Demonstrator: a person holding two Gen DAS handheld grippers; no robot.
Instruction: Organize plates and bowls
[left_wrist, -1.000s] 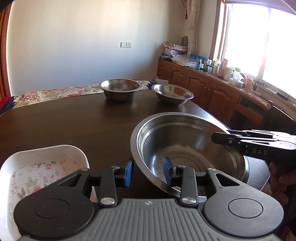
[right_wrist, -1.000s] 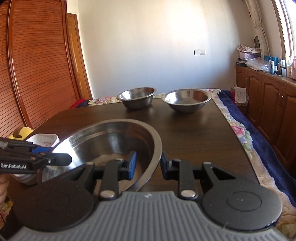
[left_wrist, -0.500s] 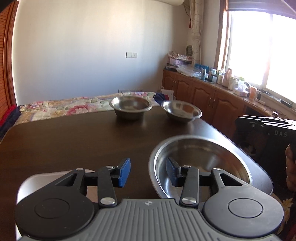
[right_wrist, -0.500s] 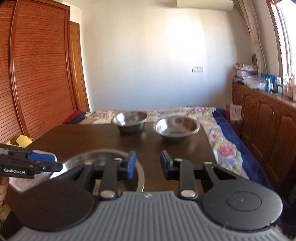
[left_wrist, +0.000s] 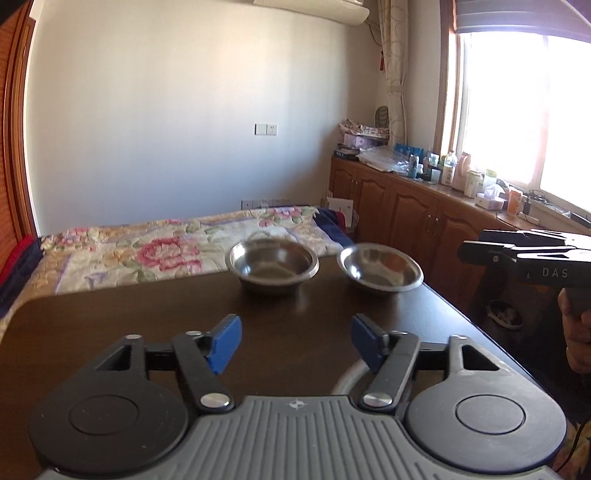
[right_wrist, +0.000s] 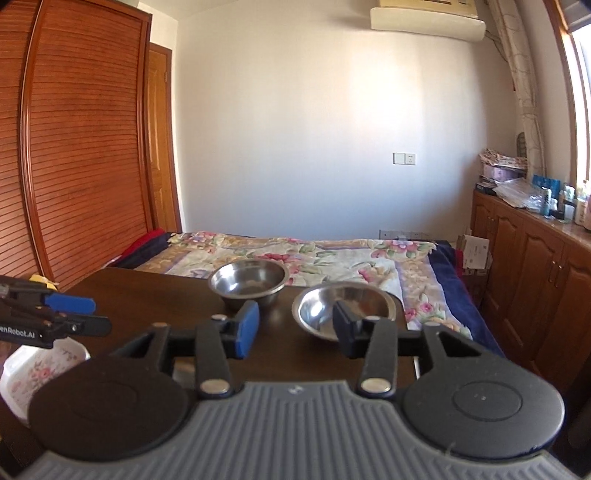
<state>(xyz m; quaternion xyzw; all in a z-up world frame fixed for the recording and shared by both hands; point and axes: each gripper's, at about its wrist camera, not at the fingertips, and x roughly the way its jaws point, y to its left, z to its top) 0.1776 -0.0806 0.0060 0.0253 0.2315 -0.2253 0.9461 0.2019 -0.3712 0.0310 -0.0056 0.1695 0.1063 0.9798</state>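
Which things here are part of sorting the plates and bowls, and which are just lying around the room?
Part of the job:
deeper steel bowl
shallower steel bowl
floral white dish
rim of the big steel basin

Just lying about:
bottles and bags on the cabinet counter
floral bedspread
papers beside the cabinet

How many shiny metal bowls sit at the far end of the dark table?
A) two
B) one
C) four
A: a deeper metal bowl and a shallower metal bowl stand side by side, apart, near the table's far edge.
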